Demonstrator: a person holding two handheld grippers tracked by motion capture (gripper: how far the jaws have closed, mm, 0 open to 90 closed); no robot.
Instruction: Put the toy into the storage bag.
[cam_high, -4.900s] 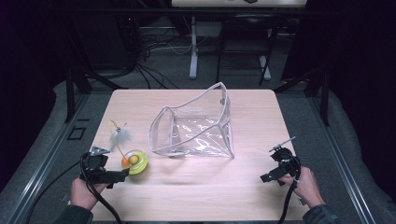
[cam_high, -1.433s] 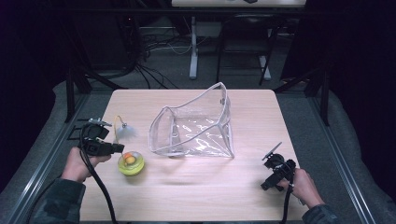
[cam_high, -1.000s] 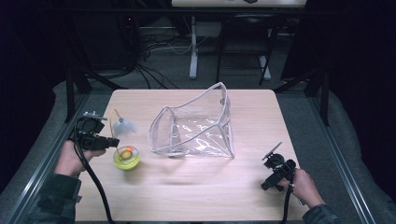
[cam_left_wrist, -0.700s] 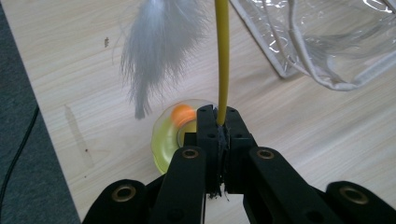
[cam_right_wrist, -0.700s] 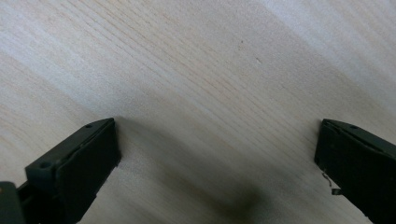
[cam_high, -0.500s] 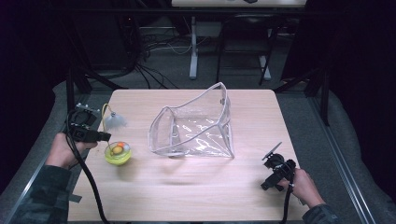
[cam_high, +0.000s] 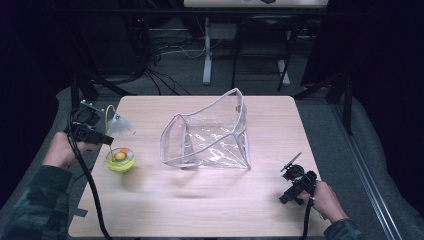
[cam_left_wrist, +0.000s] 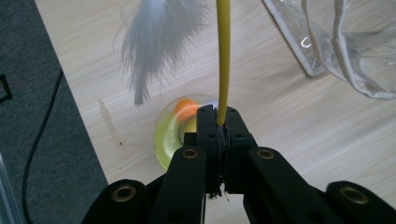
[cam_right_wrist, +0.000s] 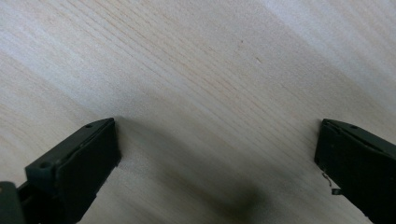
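Between the left gripper's (cam_left_wrist: 218, 122) clamped jaws runs a yellow stalk (cam_left_wrist: 224, 56) — white feather (cam_left_wrist: 154, 42) beyond, green dish (cam_left_wrist: 170, 135) below — while the right gripper (cam_right_wrist: 217, 154) gapes wide.

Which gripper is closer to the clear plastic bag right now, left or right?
Right, narrowly. The right gripper sits open just past the clear plastic bag's near right corner; the left gripper is farther off, beyond the bag's left side, holding the yellow wand.
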